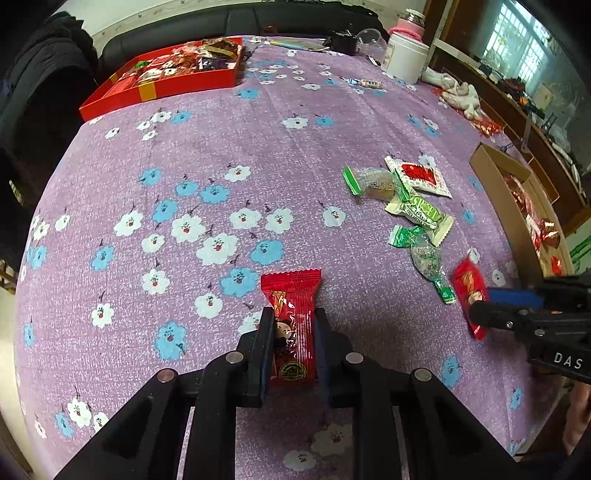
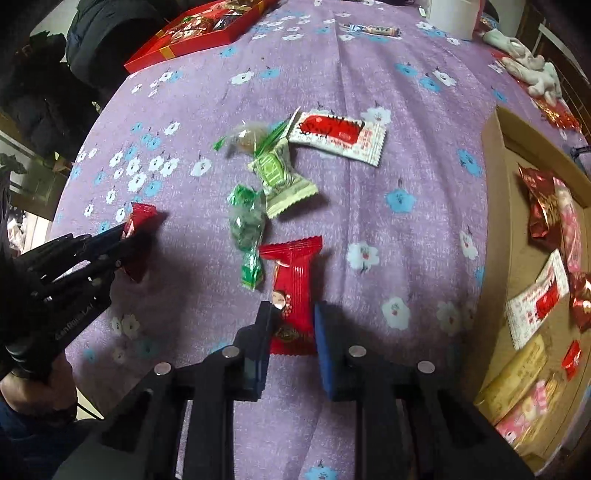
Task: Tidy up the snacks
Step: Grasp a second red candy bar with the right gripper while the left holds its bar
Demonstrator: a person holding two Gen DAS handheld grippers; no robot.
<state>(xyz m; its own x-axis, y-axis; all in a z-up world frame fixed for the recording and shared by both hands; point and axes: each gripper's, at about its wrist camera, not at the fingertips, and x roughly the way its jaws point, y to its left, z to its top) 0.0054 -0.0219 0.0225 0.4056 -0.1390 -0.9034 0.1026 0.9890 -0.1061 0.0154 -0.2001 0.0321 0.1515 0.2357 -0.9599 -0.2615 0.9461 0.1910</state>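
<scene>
Home living room, sofa (image 1: 258, 18), flowered tablecloth (image 1: 258, 147)

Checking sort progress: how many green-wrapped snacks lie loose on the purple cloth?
3, clustered together: a clear twist-wrapped candy with green ends, a pale green printed packet below it, and a green foil twist candy nearest the fingers.

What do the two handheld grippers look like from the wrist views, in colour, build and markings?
Both are black and angular, with silver round pivot pins on the linkages and dark blue pads lining the fingers. The right gripper carries white "DAS" lettering on its body. The left gripper bears pale lettering along its side, too blurred to read fully.
</scene>
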